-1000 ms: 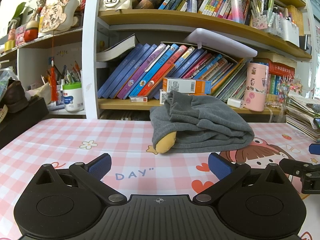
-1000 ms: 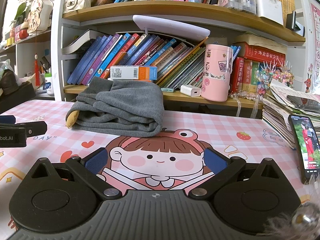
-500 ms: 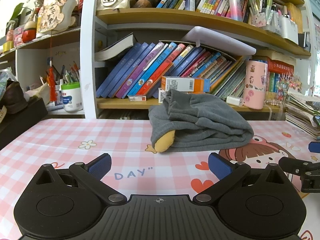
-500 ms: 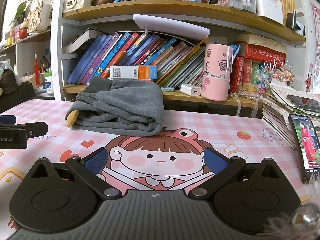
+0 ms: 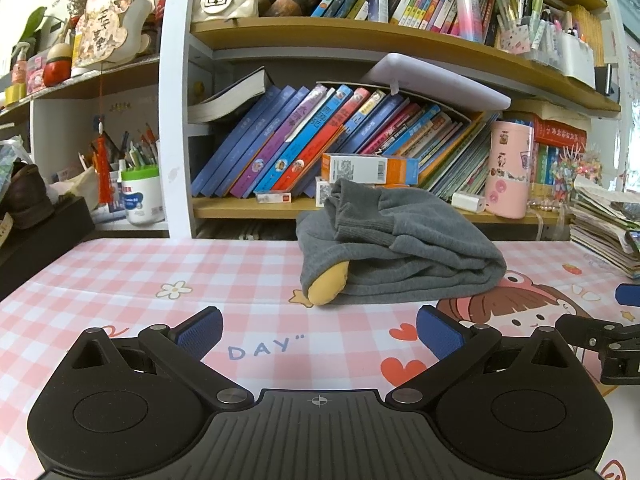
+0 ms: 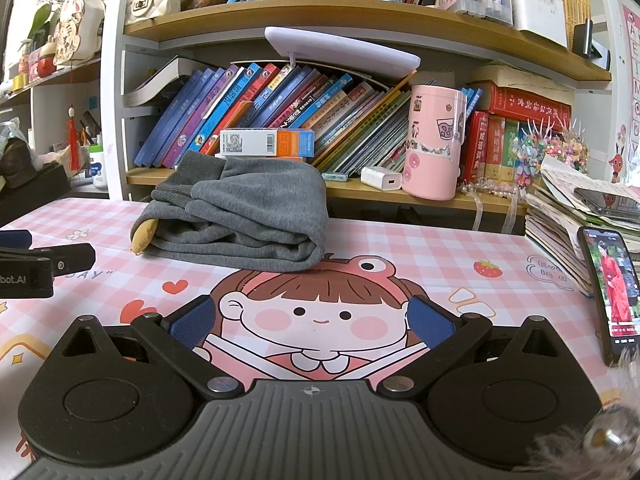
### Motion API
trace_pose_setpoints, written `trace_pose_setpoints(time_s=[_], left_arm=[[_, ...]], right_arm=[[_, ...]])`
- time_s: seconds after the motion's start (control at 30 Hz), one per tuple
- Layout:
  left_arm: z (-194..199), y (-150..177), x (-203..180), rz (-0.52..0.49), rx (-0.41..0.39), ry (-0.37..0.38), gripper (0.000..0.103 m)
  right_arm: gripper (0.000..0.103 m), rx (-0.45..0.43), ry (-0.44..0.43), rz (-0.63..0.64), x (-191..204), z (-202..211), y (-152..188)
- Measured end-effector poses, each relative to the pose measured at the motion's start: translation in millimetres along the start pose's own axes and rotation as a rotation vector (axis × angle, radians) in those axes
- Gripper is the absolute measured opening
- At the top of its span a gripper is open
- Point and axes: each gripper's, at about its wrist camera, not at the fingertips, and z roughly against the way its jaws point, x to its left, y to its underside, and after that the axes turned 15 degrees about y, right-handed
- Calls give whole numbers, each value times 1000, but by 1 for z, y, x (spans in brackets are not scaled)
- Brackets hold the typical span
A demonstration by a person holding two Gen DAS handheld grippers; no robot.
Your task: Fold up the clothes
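Left wrist view: the left hand-held gripper (image 5: 318, 330) is spread wide, holding nothing, above the pink checked tabletop (image 5: 120, 272). One folded grey garment (image 5: 400, 256) lies ahead near the bookshelf (image 5: 360, 210).

Right wrist view: the right hand-held gripper (image 6: 312, 318) is also wide and empty. The one garment (image 6: 240, 220) sits ahead-left; one pink cup (image 6: 434, 142) stands on the shelf, one phone (image 6: 612, 292) at right.

Folded grey garment (image 6: 244, 216) on table (image 6: 420, 256); right gripper (image 6: 312, 320) jaws apart.
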Motion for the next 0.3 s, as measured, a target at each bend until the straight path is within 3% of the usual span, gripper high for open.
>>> trace_pose_setpoints(time_s=[0.3], left_arm=[[0, 0, -1, -3, 1, 7, 103]], right_arm=[[103, 3, -1, 1, 0, -1, 0]])
